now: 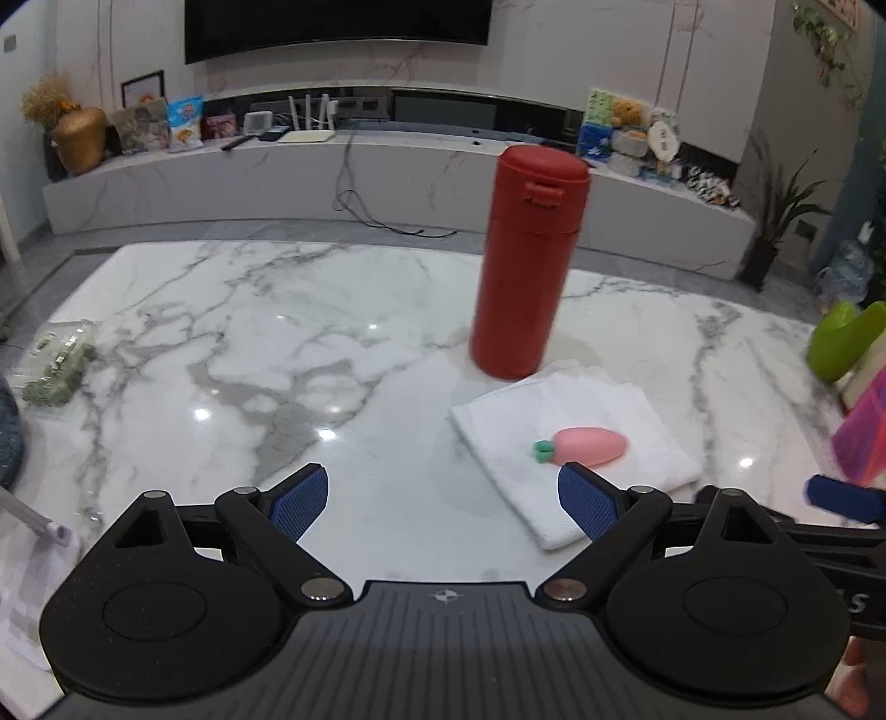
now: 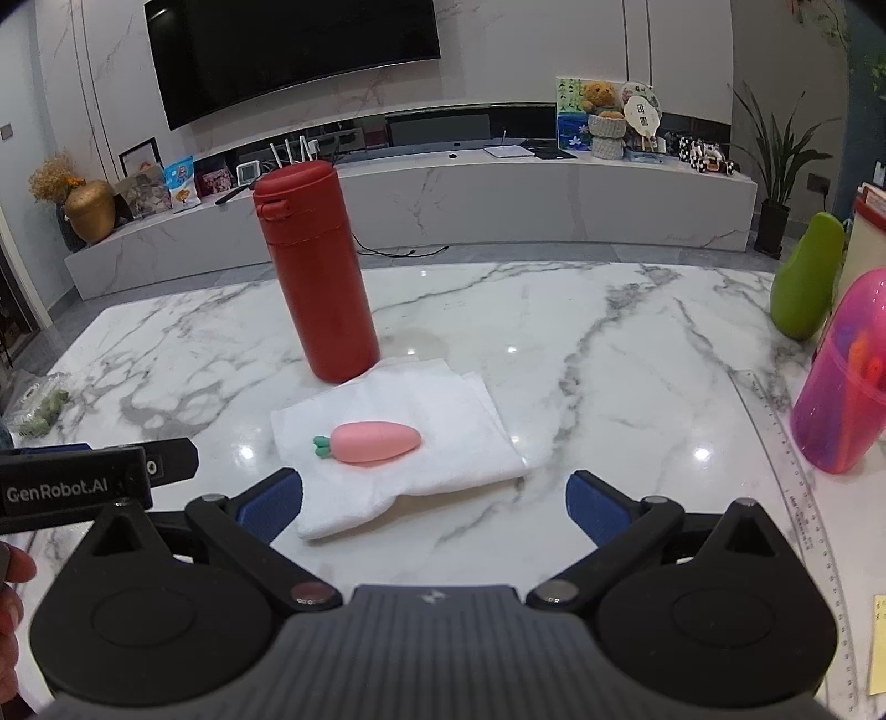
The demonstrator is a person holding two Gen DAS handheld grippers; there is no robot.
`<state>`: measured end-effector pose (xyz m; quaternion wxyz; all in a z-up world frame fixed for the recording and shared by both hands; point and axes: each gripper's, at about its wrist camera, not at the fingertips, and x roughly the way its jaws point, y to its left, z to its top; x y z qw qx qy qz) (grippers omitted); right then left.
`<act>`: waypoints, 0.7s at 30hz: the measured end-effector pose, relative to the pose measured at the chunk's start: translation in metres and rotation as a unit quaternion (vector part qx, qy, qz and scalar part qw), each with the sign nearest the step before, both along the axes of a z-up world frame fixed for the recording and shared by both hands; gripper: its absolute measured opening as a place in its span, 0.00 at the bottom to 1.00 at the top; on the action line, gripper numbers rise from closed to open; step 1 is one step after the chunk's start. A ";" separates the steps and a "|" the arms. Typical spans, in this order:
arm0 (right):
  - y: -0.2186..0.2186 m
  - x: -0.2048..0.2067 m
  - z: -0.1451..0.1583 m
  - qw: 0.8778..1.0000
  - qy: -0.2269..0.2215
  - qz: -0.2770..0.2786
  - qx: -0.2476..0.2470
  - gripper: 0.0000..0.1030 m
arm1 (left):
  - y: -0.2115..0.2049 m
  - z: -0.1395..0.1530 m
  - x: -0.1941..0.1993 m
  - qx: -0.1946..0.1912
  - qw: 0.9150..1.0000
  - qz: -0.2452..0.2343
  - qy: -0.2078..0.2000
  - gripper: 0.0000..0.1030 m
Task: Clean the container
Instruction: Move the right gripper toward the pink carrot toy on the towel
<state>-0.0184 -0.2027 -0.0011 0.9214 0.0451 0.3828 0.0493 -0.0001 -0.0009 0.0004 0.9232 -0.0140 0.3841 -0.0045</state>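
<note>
Now the red container (image 2: 318, 271) stands upright with its lid on, at the far edge of the folded white cloth (image 2: 398, 437), on the marble worktop (image 2: 581, 354). A pink carrot-shaped thing (image 2: 371, 441) lies on the cloth. Both the left gripper (image 1: 443, 501) and the right gripper (image 2: 434, 507) hover near, fingers apart, holding nothing. At the right stand a green pear shape (image 2: 805, 279) and a pink pen jar (image 2: 841, 382). Only the right view shows the ruler (image 2: 797, 498); the left view shows a clear packet (image 1: 55, 365) at far left. Behind is a television (image 2: 288, 50).
</note>
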 end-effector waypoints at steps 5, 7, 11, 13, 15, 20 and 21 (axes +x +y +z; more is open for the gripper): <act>-0.003 -0.003 0.004 1.000 -0.003 -0.002 0.007 1.00 | -0.004 0.001 -0.001 0.021 1.000 0.001 0.008 0.89; -0.004 -0.004 0.003 1.000 -0.007 -0.003 0.010 1.00 | -0.001 -0.002 0.000 0.000 1.000 0.000 0.012 0.89; -0.004 -0.003 0.001 1.000 -0.006 -0.002 0.010 1.00 | -0.006 -0.005 0.002 0.006 1.000 0.005 0.027 0.89; -0.004 -0.003 0.001 1.000 -0.005 -0.001 0.011 1.00 | -0.006 -0.006 0.002 0.001 1.000 0.001 0.031 0.89; -0.004 -0.002 0.001 1.000 -0.002 0.000 0.015 1.00 | -0.004 -0.007 0.002 -0.007 1.000 -0.002 0.030 0.89; -0.005 -0.002 -0.001 1.000 0.000 -0.001 0.017 1.00 | -0.004 -0.006 0.003 -0.010 1.000 -0.003 0.028 0.89; -0.004 -0.001 -0.001 1.000 0.000 0.000 0.016 1.00 | -0.004 -0.006 0.003 -0.010 1.000 -0.003 0.029 0.89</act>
